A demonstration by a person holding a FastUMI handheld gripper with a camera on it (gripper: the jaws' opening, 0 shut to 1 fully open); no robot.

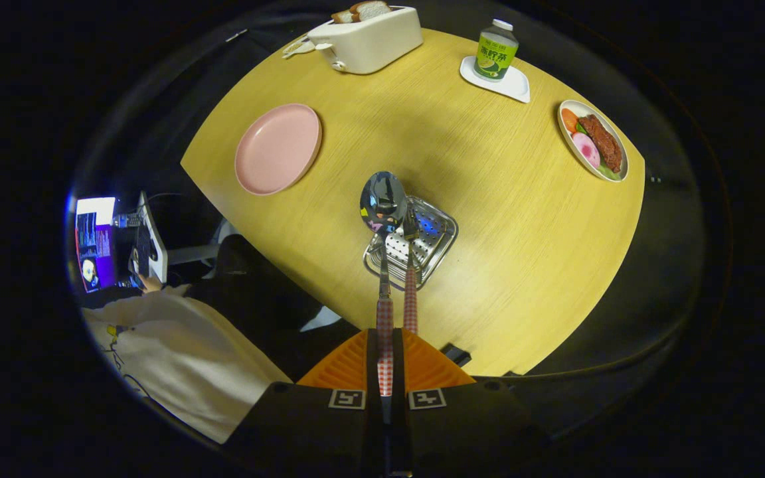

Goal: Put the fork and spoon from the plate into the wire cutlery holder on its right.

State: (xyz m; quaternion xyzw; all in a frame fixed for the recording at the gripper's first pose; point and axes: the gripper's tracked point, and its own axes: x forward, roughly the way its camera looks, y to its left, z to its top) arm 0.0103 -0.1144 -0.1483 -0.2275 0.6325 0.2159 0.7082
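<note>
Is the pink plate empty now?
Empty. The pink plate shows bare; the gripper is shut on the spoon above the wire holder.

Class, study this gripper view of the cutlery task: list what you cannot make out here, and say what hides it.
1. Fork head: in the gripper view the spoon bowl and glare off the wire cutlery holder mask it.
2. Spoon handle end: buried between the fingers of the gripper, shut on it.
3. Whether the fork already stands in the holder: cannot tell.
4. Bottle label: too small.
5. Toaster slots: foreshortened.
</note>
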